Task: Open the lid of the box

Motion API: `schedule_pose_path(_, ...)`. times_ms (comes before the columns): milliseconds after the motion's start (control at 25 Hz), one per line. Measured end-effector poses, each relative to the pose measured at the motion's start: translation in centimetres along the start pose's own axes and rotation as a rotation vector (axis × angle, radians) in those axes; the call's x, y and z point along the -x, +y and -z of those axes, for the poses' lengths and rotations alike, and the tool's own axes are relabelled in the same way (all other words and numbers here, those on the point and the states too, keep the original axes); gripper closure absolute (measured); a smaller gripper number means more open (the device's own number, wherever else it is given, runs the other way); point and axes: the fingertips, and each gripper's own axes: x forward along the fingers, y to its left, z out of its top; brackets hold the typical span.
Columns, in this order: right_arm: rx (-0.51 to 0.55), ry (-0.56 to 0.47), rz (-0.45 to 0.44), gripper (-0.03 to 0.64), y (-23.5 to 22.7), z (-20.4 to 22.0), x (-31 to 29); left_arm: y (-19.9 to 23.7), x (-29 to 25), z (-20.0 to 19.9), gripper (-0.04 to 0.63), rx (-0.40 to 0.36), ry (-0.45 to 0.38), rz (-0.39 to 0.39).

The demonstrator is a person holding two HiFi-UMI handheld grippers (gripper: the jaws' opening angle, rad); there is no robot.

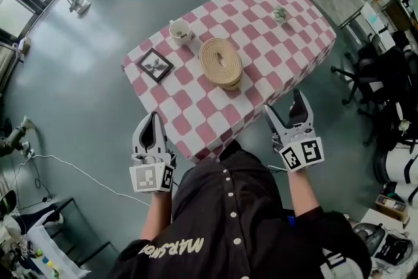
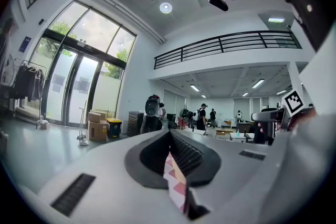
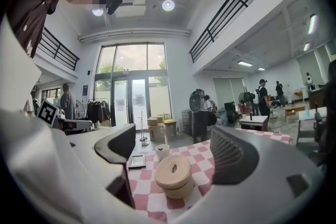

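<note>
Right gripper (image 1: 285, 106) near, not touching, box (image 1: 221, 62)

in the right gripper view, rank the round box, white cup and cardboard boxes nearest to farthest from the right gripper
1. round box, on the table, straight ahead.
2. white cup, behind it near the table's far edge.
3. cardboard boxes, on the floor by the glass doors.

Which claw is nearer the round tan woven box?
Right, narrowly. Right claw, open, points at the round tan woven box from the checked table's edge; left claw hangs beside its corner.
</note>
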Motion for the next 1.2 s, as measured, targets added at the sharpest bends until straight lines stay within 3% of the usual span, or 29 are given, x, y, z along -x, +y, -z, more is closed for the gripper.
schedule_pose_path(280,0.017,0.012,-0.048,0.189,-2.9,-1.0,-6.1,0.0,-4.8,-2.1,0.589,-0.022,-0.038,-0.042)
schedule_pose_path(600,0.005,0.069,-0.133,0.189,-3.2,0.8,-11.5,0.9,-6.6,-1.9,0.589,-0.028,-0.019,-0.108)
schedule_pose_path(960,0.025,0.216,-0.137,0.189,-3.5,6.1,-17.2,2.1,-6.4,-1.1,0.589,-0.026,0.015,-0.172)
schedule_pose_path(1200,0.066,0.413,-0.077,0.187,-4.2,12.8,-21.1,2.0,-6.8,-0.3,0.589,-0.015,0.044,-0.19)
